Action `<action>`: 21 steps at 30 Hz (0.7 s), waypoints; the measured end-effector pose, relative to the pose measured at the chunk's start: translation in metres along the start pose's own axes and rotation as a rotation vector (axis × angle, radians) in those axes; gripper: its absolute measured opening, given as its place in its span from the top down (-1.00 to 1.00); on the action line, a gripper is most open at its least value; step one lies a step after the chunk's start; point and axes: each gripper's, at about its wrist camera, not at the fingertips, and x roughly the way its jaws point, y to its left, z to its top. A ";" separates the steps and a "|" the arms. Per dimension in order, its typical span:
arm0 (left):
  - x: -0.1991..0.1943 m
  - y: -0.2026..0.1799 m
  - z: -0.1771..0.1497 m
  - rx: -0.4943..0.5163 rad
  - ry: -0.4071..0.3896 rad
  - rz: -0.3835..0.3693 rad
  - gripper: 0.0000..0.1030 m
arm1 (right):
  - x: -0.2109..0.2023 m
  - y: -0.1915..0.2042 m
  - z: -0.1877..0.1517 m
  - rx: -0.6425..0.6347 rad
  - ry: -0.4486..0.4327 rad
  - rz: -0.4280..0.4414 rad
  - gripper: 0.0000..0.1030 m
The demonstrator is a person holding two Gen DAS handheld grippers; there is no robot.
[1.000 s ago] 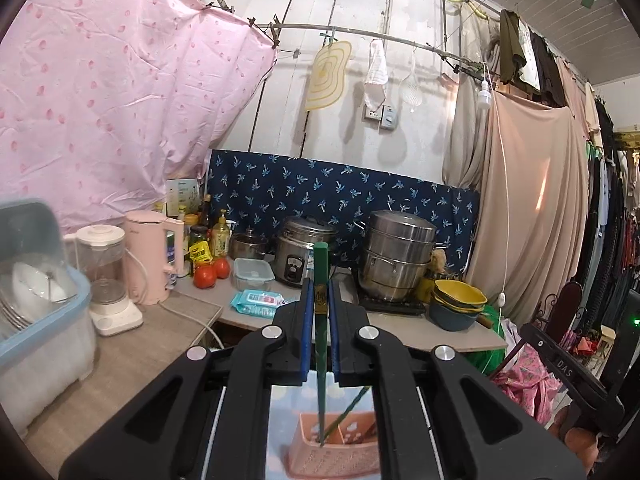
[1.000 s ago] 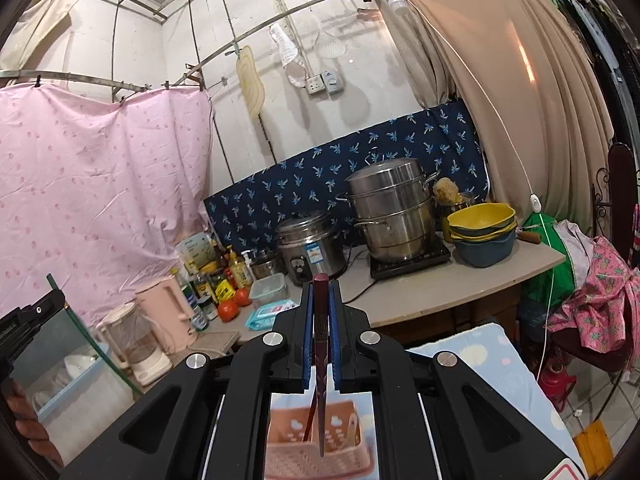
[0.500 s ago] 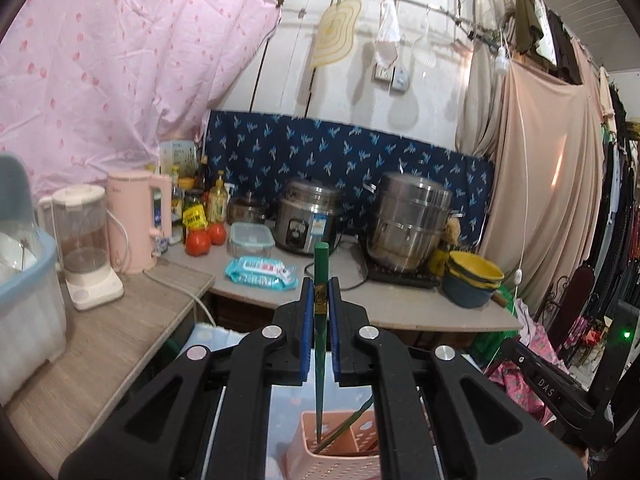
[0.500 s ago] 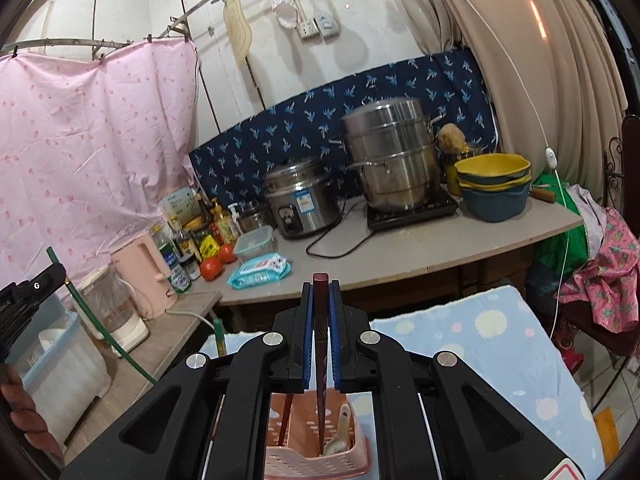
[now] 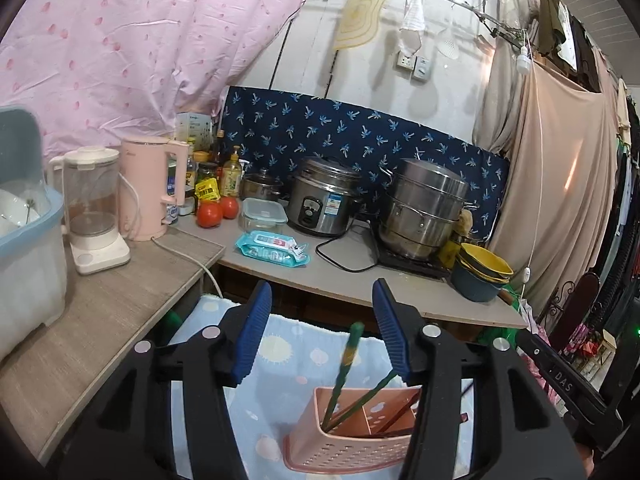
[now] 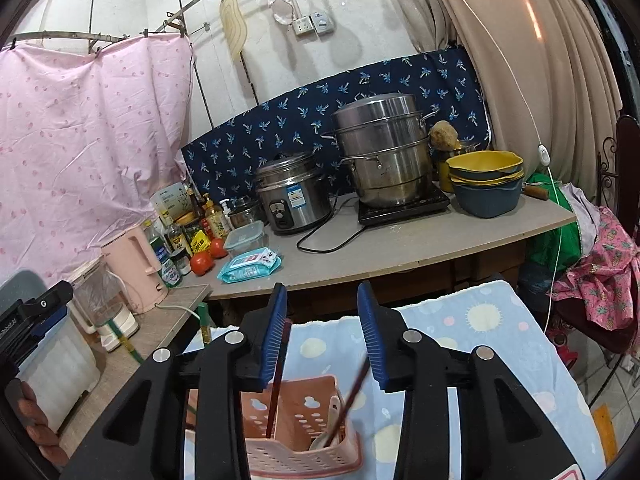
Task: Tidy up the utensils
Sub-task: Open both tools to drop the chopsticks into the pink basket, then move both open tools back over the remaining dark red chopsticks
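Observation:
A pink perforated utensil basket (image 5: 352, 436) stands on a blue patterned cloth (image 5: 304, 356); it also shows in the right wrist view (image 6: 296, 436). My left gripper (image 5: 320, 332) is open above it, and a green chopstick (image 5: 344, 364) leans loose in the basket beside a second green one. My right gripper (image 6: 322, 336) is open above the basket, with a dark red chopstick (image 6: 354, 392) leaning loose in it, another red one (image 6: 274, 404) and a pale spoon.
A counter (image 5: 360, 280) behind holds a rice cooker (image 5: 324, 204), steel steamer pot (image 5: 424, 208), stacked bowls (image 5: 480, 272), wipes pack (image 5: 272, 248), tomatoes, bottles, pink kettle (image 5: 150, 188) and blender (image 5: 92, 208). A blue dish bin (image 5: 24, 240) stands at left. Clothes hang at right.
Both grippers have opened and let go of their chopsticks, green from the left and dark red from the right. Both chopsticks now lean in the basket. Both cameras tilted down.

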 end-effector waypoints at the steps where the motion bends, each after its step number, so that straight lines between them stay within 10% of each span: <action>1: -0.001 0.001 -0.001 0.001 0.004 0.001 0.03 | -0.001 0.000 -0.001 -0.003 0.002 -0.001 0.29; 21: -0.055 0.007 -0.062 0.086 0.119 0.083 0.03 | -0.061 0.016 -0.075 -0.092 0.110 0.019 0.29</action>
